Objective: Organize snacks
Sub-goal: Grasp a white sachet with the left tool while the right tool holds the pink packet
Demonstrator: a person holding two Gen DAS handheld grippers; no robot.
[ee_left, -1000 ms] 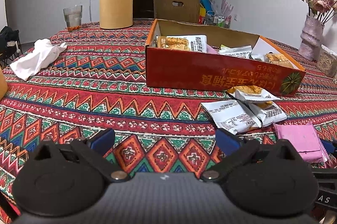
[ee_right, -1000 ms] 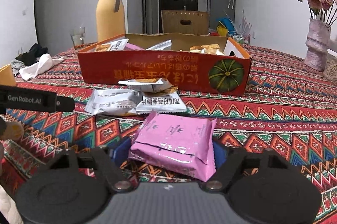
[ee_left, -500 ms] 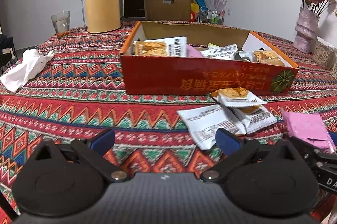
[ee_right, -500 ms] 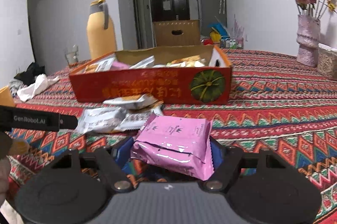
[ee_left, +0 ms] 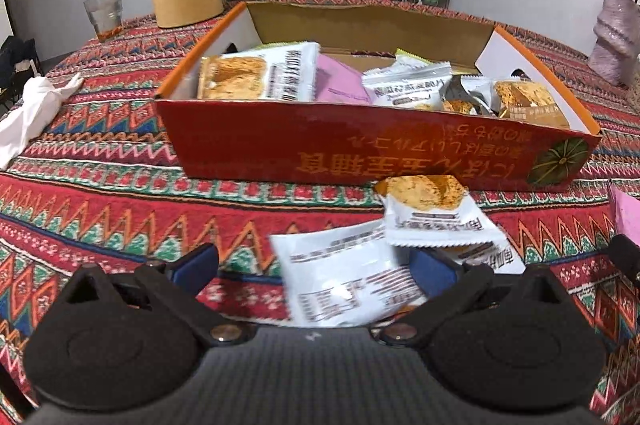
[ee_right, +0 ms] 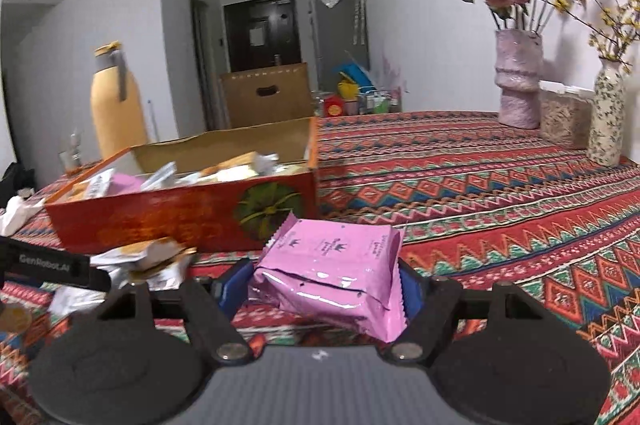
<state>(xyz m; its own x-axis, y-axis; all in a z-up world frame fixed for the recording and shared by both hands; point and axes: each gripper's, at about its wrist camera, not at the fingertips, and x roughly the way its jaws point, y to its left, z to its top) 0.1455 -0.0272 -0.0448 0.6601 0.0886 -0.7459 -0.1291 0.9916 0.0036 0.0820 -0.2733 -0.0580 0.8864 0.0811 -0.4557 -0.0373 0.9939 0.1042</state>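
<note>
the right tool is shut on the pink packet and has lifted it off the bench since a second ago; the packet now hangs clear of the cloth, with the red box at about 10 o'clock from it. that suggests the packet is on its way into the box. meanwhile the left tool has closed in on the loose white packets: its jaws are wide open, and the nearest packet now lies between them, at 12 o'clock, not gripped. i judge it the next pick.

the pink packet is glossy film, pillow-shaped, with crimped, saw-toothed ends and a back seam; it dents slightly under the pads. the white packets are flat, crinkly foil, overlapping in a heap of about 3 against the box front. the box is stiff card, open-topped, already holding several packets. the bench cloth is woven, with zigzag bands.
</note>
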